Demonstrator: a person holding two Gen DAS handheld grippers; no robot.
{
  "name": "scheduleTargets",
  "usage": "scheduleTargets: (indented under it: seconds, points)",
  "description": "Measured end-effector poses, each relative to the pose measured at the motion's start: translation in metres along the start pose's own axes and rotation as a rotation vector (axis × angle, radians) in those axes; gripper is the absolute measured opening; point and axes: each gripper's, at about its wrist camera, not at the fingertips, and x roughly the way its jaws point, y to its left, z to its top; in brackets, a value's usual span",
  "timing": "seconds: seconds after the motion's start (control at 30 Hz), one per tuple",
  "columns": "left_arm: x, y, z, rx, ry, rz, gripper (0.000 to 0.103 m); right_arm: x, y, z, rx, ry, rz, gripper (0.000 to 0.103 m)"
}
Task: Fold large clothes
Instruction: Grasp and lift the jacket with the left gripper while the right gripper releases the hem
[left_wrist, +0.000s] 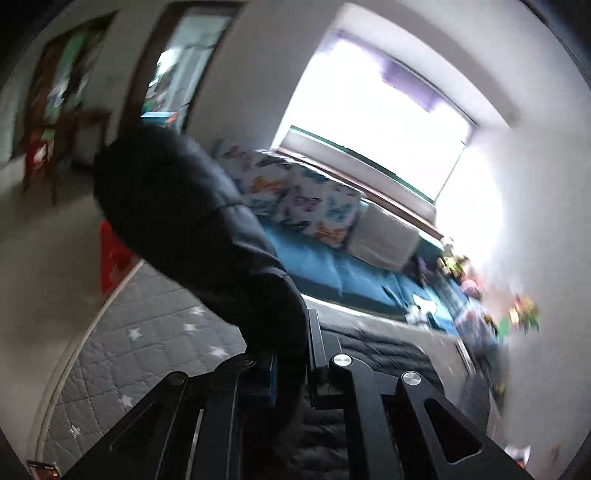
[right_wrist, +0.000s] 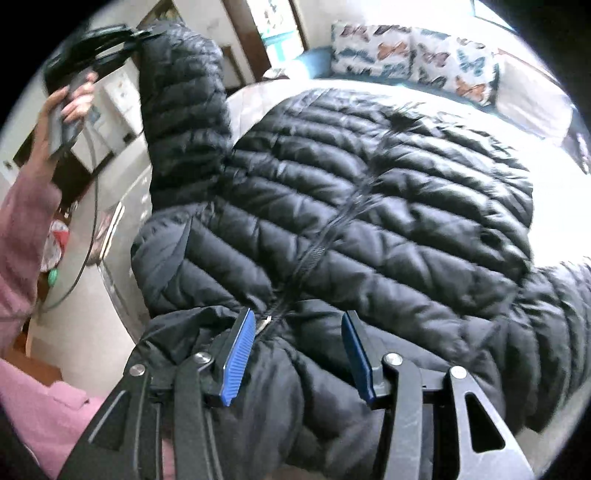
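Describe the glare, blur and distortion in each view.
Left wrist: the window is blown out white, the room edges smear with motion blur, and the sleeve is nearly featureless black. Right wrist: the jacket is fairly sharp, fisheye bends the scene, and glare whitens the right edge.

The black puffer jacket (right_wrist: 369, 206) is running off the right wrist view's lower and right edges — its hem is staying hidden; the windowsill toys (left_wrist: 517, 314) (motion-smeared) are blurring past recognition.

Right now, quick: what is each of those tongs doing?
Left tongs: shut on the black puffer jacket's sleeve, lifted up.
Right tongs: open, empty, over the jacket's collar.
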Motion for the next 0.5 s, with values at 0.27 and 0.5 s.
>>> scheduleTargets:
  seconds: [0.27,0.5]
  points:
    - [-0.023,-0.151,-0.101,0.259,0.110,-0.153,0.011,-0.040,-0.038,-0.021,0.125,-0.114,-0.049,0.053]
    - [0.021,-0.227,-0.239,0.343,0.417,-0.284,0.011,-0.045,-0.077,-0.056,0.300,-0.122,-0.067,0.053]
